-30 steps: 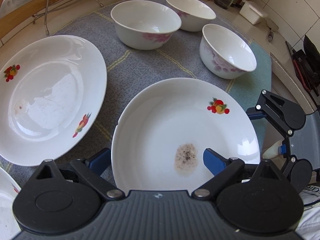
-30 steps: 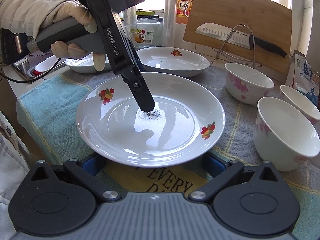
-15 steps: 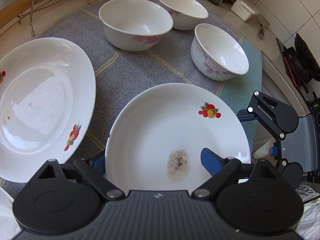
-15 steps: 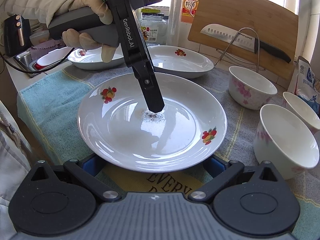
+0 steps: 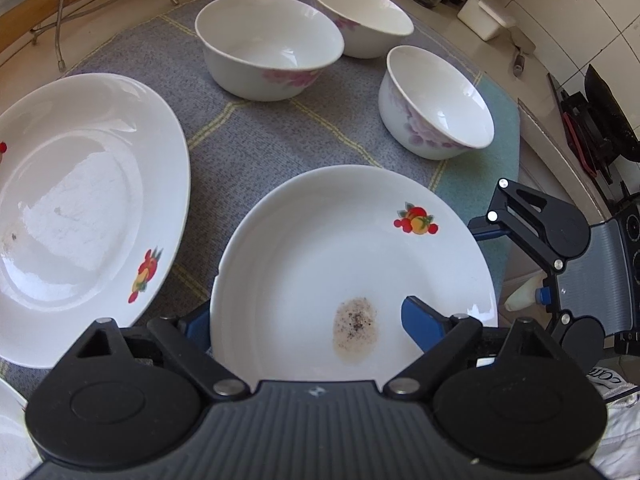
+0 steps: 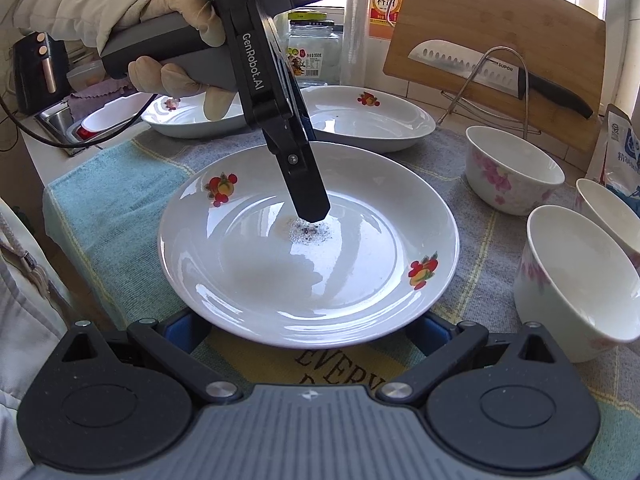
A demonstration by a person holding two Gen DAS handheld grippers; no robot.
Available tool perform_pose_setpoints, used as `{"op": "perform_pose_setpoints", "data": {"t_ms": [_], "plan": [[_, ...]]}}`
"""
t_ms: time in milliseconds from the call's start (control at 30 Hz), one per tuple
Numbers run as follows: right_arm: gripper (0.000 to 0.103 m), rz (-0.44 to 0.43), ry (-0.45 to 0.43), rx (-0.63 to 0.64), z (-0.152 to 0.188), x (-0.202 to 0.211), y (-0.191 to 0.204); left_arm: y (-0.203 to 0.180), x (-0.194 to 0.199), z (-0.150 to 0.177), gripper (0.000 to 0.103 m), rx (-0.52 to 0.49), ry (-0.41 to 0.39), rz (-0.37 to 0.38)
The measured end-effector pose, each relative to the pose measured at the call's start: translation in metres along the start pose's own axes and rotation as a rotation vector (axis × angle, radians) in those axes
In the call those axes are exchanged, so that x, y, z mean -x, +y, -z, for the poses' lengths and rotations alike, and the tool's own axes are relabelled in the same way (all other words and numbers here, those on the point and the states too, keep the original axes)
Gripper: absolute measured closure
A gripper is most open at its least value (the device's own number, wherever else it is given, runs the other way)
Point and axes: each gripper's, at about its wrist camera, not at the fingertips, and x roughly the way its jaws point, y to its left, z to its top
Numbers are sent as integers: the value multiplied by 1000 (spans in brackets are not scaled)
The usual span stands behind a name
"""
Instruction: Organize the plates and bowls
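A white plate with fruit prints and a dark speckled stain point(image 5: 352, 256) point(image 6: 308, 248) is held above the mat. My left gripper point(image 5: 308, 320) point(image 6: 310, 210) straddles its rim, one finger inside the plate, one outside, gripping it. My right gripper point(image 6: 308, 330) point(image 5: 486, 232) stands open at the plate's opposite edge, with its fingers low beside the rim. A second fruit-print plate point(image 5: 80, 208) point(image 6: 360, 116) lies to the left. Three white bowls with pink flowers point(image 5: 272, 44) point(image 5: 360, 16) point(image 5: 436, 104) stand behind.
A grey and teal mat point(image 5: 248, 136) covers the counter. A third plate point(image 6: 192, 116) lies near the sink. A cutting board point(image 6: 504, 36) with a knife point(image 6: 492, 68) on a wire stand leans at the back. Jars and bottles point(image 6: 312, 52) stand by the wall.
The left gripper has lifted the stained plate and carried it a little; the bowls and the second plate have shifted in its view. The right gripper stays open at the plate's edge.
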Motion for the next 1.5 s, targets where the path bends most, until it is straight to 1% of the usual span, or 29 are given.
{"op": "perform_pose_setpoints", "data": {"t_ms": [300,433,667,867,1033,1267,1500], "plan": [[0,-29,1,-20,-6,1,-2,0,6,3,11,11,-13,-5],[0,-30,1,11,-11,4,0,0,14,7,11,20,-30,-10],[0,-74,-4,48,-24,7,1,1,33,20,11,64,-73,-27],[0,-136,-12,99,-40,5,4,5,53,39,11,127,-121,-57],[0,-196,-20,155,-56,-1,8,13,70,59,11,200,-162,-90],[0,-285,-30,218,-83,-22,16,31,92,88,12,291,-201,-137],[0,-323,-43,248,-110,-44,28,57,114,110,12,346,-236,-170]]}}
